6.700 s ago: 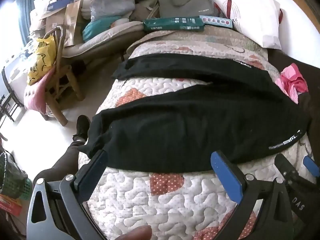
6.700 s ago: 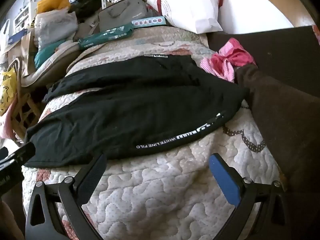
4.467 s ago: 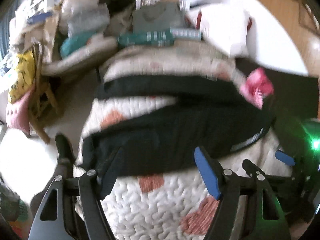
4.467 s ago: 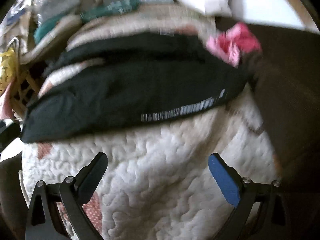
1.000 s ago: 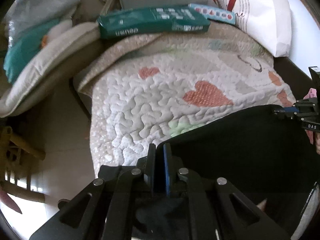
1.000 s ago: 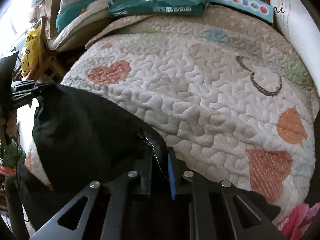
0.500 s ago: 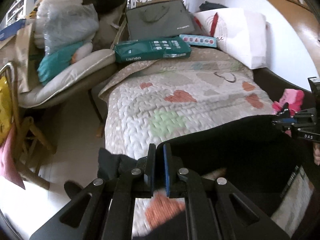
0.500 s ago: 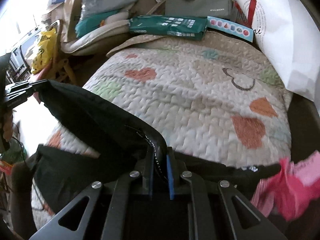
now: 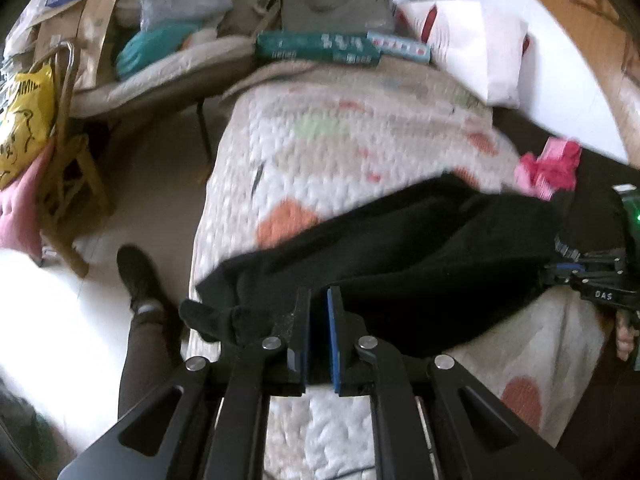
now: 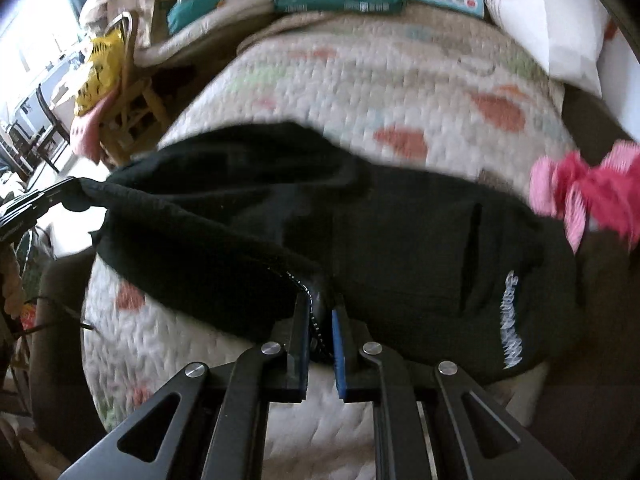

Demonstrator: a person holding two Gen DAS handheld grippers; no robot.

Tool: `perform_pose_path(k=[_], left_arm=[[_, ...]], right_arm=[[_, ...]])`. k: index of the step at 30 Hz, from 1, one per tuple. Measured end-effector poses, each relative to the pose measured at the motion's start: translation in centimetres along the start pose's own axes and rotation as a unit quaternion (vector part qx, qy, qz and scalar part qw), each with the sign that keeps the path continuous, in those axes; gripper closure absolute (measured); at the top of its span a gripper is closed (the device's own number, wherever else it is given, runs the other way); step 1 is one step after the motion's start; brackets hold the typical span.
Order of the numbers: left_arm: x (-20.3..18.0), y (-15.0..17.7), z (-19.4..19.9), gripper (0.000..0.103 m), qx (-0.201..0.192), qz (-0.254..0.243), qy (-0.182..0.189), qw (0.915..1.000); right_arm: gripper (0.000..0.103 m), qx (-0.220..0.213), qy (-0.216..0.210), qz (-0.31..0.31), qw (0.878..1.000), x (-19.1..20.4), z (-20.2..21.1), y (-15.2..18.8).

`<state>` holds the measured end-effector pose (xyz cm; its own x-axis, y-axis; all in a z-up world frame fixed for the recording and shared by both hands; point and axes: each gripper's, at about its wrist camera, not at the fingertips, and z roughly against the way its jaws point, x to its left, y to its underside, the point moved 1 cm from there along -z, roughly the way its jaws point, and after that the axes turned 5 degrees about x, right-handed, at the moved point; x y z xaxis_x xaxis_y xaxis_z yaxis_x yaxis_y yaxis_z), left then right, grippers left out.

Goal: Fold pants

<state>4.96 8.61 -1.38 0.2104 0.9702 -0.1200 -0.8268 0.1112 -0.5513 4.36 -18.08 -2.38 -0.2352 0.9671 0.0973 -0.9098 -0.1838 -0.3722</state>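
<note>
Black pants (image 9: 420, 256) (image 10: 400, 248) lie across the near part of a quilted bedspread (image 9: 340, 152) (image 10: 380, 80), one leg doubled over the other. My left gripper (image 9: 319, 300) is shut on the pants' near edge at their left end. My right gripper (image 10: 321, 308) is shut on a bunched edge with a zipper nearer the white-lettered waist. The right gripper (image 9: 560, 268) shows at the right edge of the left wrist view. The left gripper (image 10: 76, 184) shows at the left edge of the right wrist view, cloth pinched in it. Both views are motion-blurred.
A pink garment (image 9: 552, 168) (image 10: 592, 196) lies on the bed's right side beside a dark blanket (image 10: 600, 280). A teal pack (image 9: 316, 48) and a white pillow (image 9: 480, 48) sit at the bed's far end. A wooden chair (image 9: 68, 184) with a yellow bag stands left. A person's leg and shoe (image 9: 140, 280) are beside the bed.
Both grippers, shut on the pants, have drawn the far leg back toward me over the near leg. The far bedspread, earlier partly covered, now lies bare.
</note>
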Motion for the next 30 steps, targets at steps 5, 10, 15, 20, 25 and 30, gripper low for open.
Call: perform_pose_path(k=[5,10,15,20,25,30], left_arm=[[-1.2,2.6,0.3,0.073,0.026,-0.045,-0.063,0.9967],[-0.6,3.7,4.0,0.065,0.015,-0.078,-0.078,0.9938],[1.2,1.1,5.1,0.061,-0.007,0.008,-0.038,0.9992],[-0.4,-1.8,0.5,0.061,-0.002,0.043,-0.035,0.9985],[-1.9,0.0,-5.1,0.061,0.049,0.001,-0.104,0.9934],[-1.0,3.0,-5.7,0.045,0.039,0.001,-0.115,0.9927]], right_arm=[[0.060,0.044,0.025,-0.014,0.999,0.2,-1.9,2.0],[0.038,0.015,0.026,-0.037,0.999,-0.2,1.5,2.7],[0.038,-0.041,0.036,-0.041,0.998,-0.6,5.7,0.7],[0.038,-0.042,-0.010,-0.049,0.998,2.2,3.3,-2.7],[0.038,0.001,0.043,-0.036,0.998,3.7,-2.4,-2.3],[0.025,0.016,0.046,-0.065,0.997,2.1,-3.4,0.8]])
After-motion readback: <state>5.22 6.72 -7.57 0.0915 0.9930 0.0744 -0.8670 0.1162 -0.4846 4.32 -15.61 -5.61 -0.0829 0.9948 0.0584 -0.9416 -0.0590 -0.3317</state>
